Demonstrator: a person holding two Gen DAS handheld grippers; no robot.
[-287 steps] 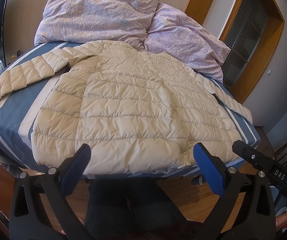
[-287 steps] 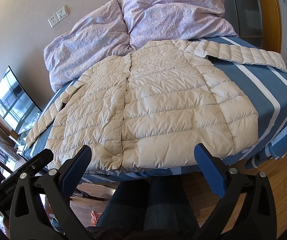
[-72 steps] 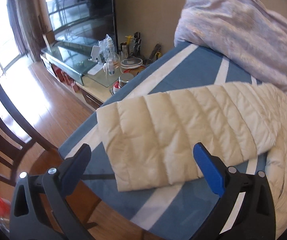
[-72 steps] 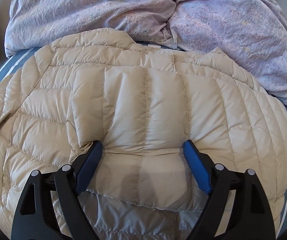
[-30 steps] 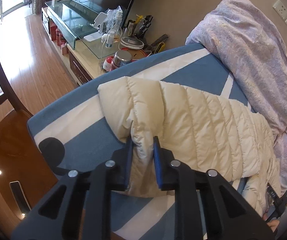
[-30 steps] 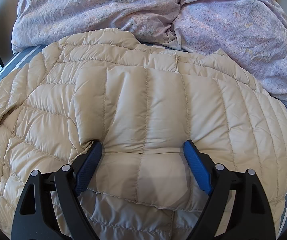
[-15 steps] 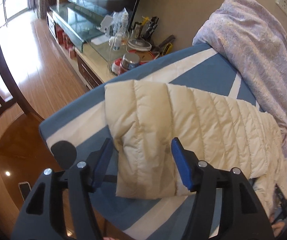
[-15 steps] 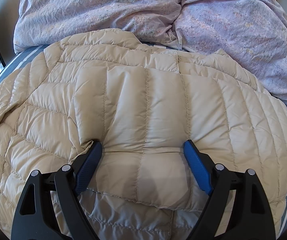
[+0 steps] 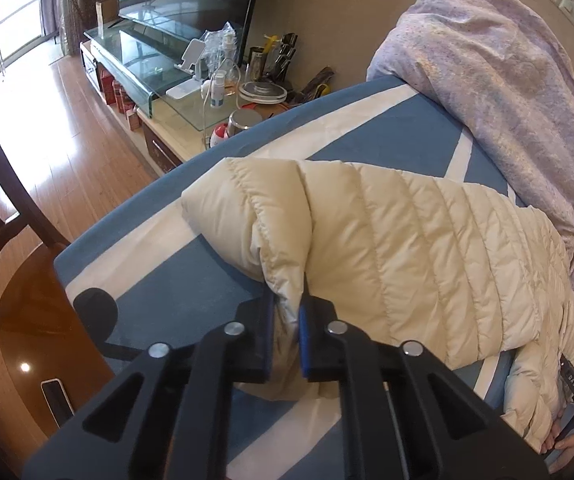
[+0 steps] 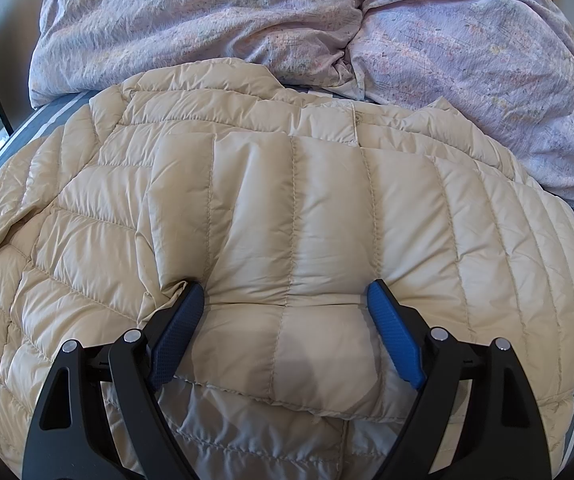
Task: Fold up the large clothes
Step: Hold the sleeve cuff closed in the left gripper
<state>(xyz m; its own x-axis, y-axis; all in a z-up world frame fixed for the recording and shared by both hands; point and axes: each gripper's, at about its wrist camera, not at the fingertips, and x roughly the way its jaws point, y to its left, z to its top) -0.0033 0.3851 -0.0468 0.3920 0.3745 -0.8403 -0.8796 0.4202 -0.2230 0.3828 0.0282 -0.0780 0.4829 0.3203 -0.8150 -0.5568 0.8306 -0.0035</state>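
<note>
**Carrying the sleeve across**

Left wrist view: our left tongs [image 9: 287,322] are clenched on the cuff of the sleeve [image 9: 387,248], which lies on the bed [image 9: 399,136]. We should lift it without dragging. A small tag seems to read "DAS".

Right wrist view: our right tongs [image 10: 287,312] are spread wide, pressing the folded sleeve on the jacket [image 10: 87,240]. No writing shows.

bright daylight | floor [image 9: 67,152] glare | fisheye edges dark, warped
</note>
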